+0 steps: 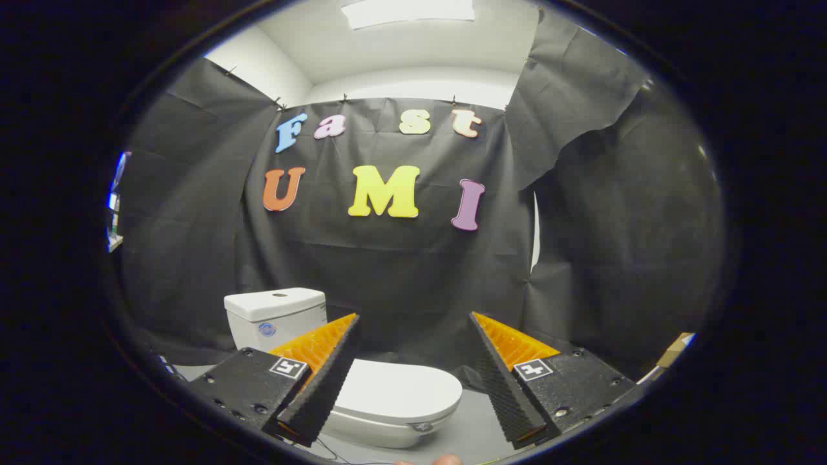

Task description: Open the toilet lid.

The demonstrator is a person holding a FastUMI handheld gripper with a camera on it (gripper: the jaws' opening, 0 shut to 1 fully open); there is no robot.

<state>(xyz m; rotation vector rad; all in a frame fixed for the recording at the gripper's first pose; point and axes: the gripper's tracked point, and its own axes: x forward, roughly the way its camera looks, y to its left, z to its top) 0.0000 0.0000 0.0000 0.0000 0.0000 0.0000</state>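
Note:
A small white toilet stands on a grey surface ahead of me. Its lid (394, 391) lies flat and closed over the bowl, and the white tank (274, 316) rises behind it, beyond my left finger. My gripper (413, 336) is open, with a wide gap between the fingers and nothing held. The lid shows in that gap, below and just ahead of the fingertips, nearer the left finger (323, 381), which covers its left edge. The right finger (504, 381) stands apart from the toilet.
Black cloth walls close the booth behind and to both sides of the toilet. A fingertip of a person (446, 460) peeks in below the bowl. A cardboard-coloured object (675, 349) sits beyond the right finger. Thin wires (329, 452) lie on the grey surface in front of the bowl.

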